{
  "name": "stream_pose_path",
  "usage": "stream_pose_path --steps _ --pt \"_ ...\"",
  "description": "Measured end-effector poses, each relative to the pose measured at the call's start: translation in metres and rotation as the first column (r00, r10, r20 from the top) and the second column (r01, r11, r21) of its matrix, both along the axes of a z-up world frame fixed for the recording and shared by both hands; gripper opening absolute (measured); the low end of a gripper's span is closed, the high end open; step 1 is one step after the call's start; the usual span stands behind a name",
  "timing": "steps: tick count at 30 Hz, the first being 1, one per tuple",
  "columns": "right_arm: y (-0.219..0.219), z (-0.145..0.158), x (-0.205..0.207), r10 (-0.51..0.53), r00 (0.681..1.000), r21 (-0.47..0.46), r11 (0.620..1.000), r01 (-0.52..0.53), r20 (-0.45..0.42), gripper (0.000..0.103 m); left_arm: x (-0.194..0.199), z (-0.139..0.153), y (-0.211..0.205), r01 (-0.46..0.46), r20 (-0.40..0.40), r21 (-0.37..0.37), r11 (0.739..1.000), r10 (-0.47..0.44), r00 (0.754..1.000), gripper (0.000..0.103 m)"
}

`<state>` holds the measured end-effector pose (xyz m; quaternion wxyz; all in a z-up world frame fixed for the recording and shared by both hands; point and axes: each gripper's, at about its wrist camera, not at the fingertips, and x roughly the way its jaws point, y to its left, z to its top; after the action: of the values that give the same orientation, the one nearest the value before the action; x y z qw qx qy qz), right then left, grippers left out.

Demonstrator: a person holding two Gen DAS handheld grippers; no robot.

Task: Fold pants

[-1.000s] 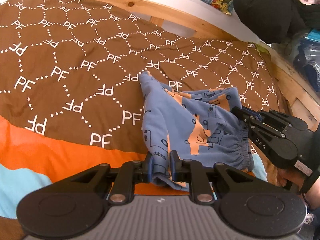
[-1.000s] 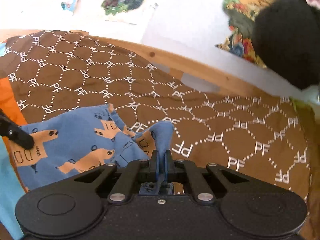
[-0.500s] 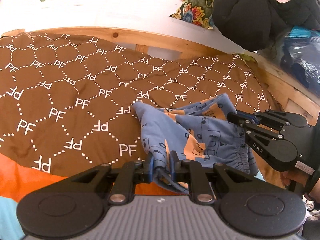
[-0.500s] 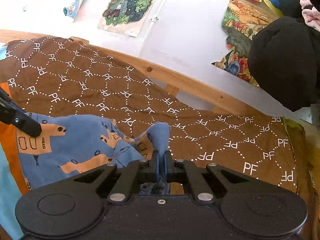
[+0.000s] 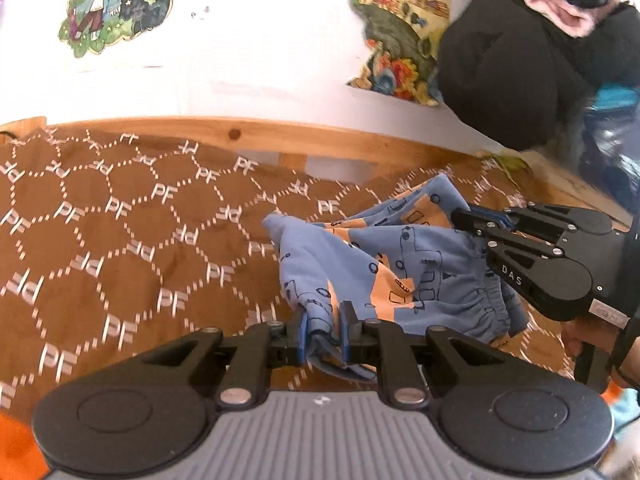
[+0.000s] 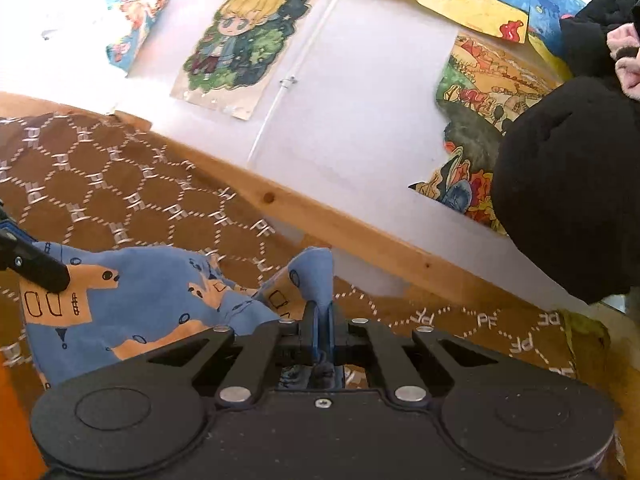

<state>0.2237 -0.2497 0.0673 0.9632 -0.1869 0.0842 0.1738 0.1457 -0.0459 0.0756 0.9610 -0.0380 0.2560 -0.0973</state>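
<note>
Small blue pants with orange patches and drawn vehicles hang bunched between both grippers above the brown bedspread. My left gripper is shut on one edge of the pants. My right gripper is shut on another edge; it also shows at the right of the left wrist view. The pants spread to the left in the right wrist view, where the tip of the left gripper shows. The elastic waistband sags between the grippers.
A wooden bed rail runs along the white wall, which carries drawings. A black garment hangs at the right. Orange and light blue bedding lies at the near edge.
Both grippers have lifted the pants and carried them toward the wall and bed rail. The cloth hangs higher and more bunched. Both stay shut on it.
</note>
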Motion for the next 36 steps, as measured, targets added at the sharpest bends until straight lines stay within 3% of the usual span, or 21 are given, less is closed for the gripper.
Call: stream_pose_path --steps 3,8,13,19,22,25,27,29,31,33,36 --pt "0.002 -0.008 0.032 0.002 0.999 -0.007 1.0 -0.002 -0.036 0.004 0.03 -0.013 -0.001 -0.03 -0.024 0.005 1.0 0.03 0.999 0.017" --pt "0.0 -0.042 0.074 -0.045 0.984 -0.012 0.999 0.044 -0.173 0.004 0.065 -0.048 0.001 -0.087 -0.165 -0.02 0.996 0.082 0.983 0.017" --pt "-0.03 -0.058 0.095 -0.08 0.943 0.159 0.978 0.138 -0.324 0.005 0.062 -0.055 0.002 -0.1 -0.202 -0.03 0.995 0.092 0.975 0.018" --pt "-0.03 -0.057 0.091 -0.086 0.944 0.157 0.977 0.142 -0.317 0.011 0.065 -0.055 0.008 -0.118 -0.235 -0.064 0.991 0.1 0.967 0.02" --pt "-0.034 -0.055 0.091 -0.097 0.944 0.162 0.975 0.154 -0.314 0.025 0.067 -0.054 0.009 -0.126 -0.239 -0.056 0.99 0.109 0.965 0.021" --pt "-0.038 -0.053 0.087 -0.109 0.945 0.16 0.973 0.165 -0.309 0.047 0.064 -0.052 0.009 -0.128 -0.233 -0.049 0.991 0.113 0.966 0.036" --pt "-0.041 -0.05 0.083 -0.121 0.944 0.176 0.968 0.181 -0.306 0.061 0.062 -0.049 0.009 -0.137 -0.224 -0.049 0.989 0.123 0.967 0.066" --pt "-0.044 -0.046 0.078 -0.14 0.942 0.193 0.959 0.205 -0.305 0.076 0.058 -0.045 0.01 -0.148 -0.204 -0.064 0.987 0.132 0.97 0.077" --pt "-0.046 -0.041 0.071 -0.149 0.944 0.211 0.953 0.216 -0.293 0.099 0.055 -0.041 0.011 -0.148 -0.193 -0.072 0.986 0.132 0.972 0.092" --pt "-0.047 -0.036 0.061 -0.148 0.949 0.231 0.949 0.216 -0.277 0.102 0.051 -0.036 0.011 -0.166 -0.176 -0.069 0.984 0.152 0.973 0.103" --pt "-0.048 -0.029 0.046 -0.156 0.949 0.233 0.947 0.222 -0.273 0.102 0.045 -0.032 0.011 -0.198 -0.158 -0.068 0.978 0.185 0.97 0.103"
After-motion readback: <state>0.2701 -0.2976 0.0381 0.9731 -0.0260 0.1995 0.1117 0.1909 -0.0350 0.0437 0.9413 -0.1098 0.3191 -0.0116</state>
